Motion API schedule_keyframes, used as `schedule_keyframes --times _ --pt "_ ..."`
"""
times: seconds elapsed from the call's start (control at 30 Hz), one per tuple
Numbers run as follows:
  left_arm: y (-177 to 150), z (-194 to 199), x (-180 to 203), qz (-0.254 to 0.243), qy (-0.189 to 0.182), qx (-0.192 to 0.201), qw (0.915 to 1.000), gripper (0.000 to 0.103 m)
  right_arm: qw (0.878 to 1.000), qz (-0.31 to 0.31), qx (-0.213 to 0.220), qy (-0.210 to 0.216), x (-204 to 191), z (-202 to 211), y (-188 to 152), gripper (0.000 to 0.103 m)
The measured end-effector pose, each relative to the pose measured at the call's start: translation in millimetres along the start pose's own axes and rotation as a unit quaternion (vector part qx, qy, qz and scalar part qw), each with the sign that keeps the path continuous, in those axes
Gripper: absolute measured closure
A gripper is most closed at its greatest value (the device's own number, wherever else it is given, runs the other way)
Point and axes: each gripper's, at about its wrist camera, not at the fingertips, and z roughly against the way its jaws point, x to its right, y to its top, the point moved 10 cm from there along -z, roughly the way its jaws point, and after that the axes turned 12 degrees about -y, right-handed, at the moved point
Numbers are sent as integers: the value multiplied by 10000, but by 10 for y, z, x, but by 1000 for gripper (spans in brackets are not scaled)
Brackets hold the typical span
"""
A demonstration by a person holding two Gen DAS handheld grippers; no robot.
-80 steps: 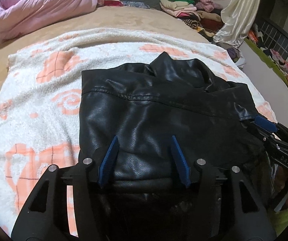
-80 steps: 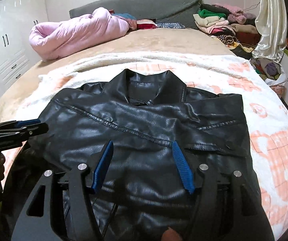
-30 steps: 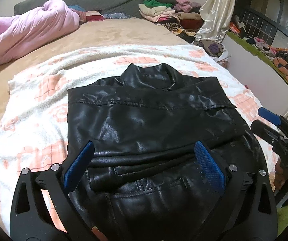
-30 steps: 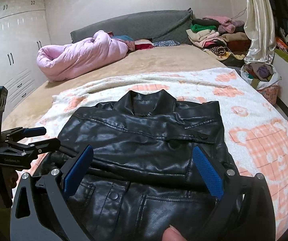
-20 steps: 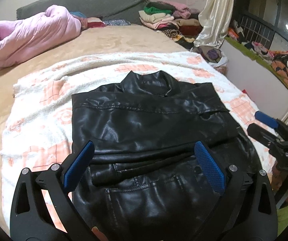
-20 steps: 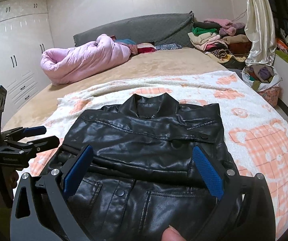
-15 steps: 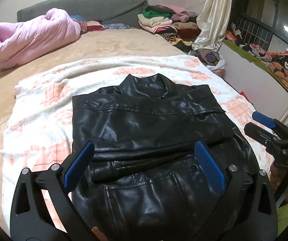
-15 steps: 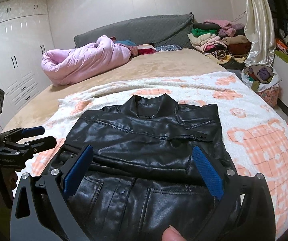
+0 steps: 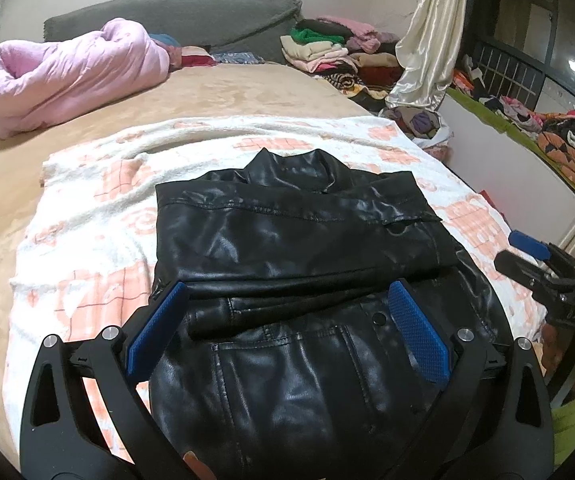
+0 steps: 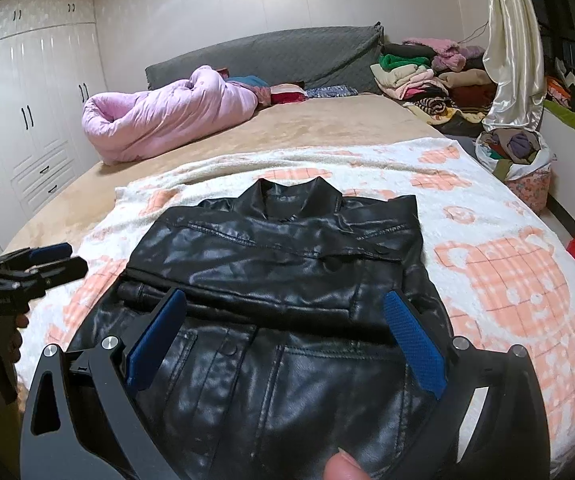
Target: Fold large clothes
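A black leather jacket (image 9: pixel 287 248) (image 10: pixel 283 264) lies on a white and orange blanket (image 9: pixel 99 208) (image 10: pixel 499 264), collar at the far end and a sleeve folded across its middle. My left gripper (image 9: pixel 287 332) hovers open above the jacket's near part, with nothing between its blue pads. My right gripper (image 10: pixel 283 332) is open too, over the same near part, empty. Each gripper shows in the other's view: the right gripper (image 9: pixel 535 256) at the right edge, the left gripper (image 10: pixel 43 264) at the left edge.
A rolled pink duvet (image 9: pixel 71 72) (image 10: pixel 167 116) lies at the far left of the tan bed (image 9: pixel 215 96). Stacked clothes (image 10: pixel 427 76) and a cream curtain (image 10: pixel 511 48) stand at the far right. A bag of clothes (image 10: pixel 519 160) sits beside the bed; white wardrobes (image 10: pixel 31 120) are left.
Both grippers opened wide, let go of the jacket and drew back and up. The jacket's lower part now lies unfolded toward me, where earlier the hem was held folded up.
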Motion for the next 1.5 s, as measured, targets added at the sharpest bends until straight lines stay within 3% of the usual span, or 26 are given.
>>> schedule_keyframes --times 0.4,1.17,1.5 --pt "-290 -10 3 236 -11 -102 9997 9 9995 25 -273 -127 192 20 -282 5" --pt "-864 22 -237 588 405 -565 9958 9 9931 192 -1056 -479 707 41 -1032 5" --pt "-1164 205 -473 845 617 -673 9922 9 9882 141 -1476 -382 883 77 -1371 5"
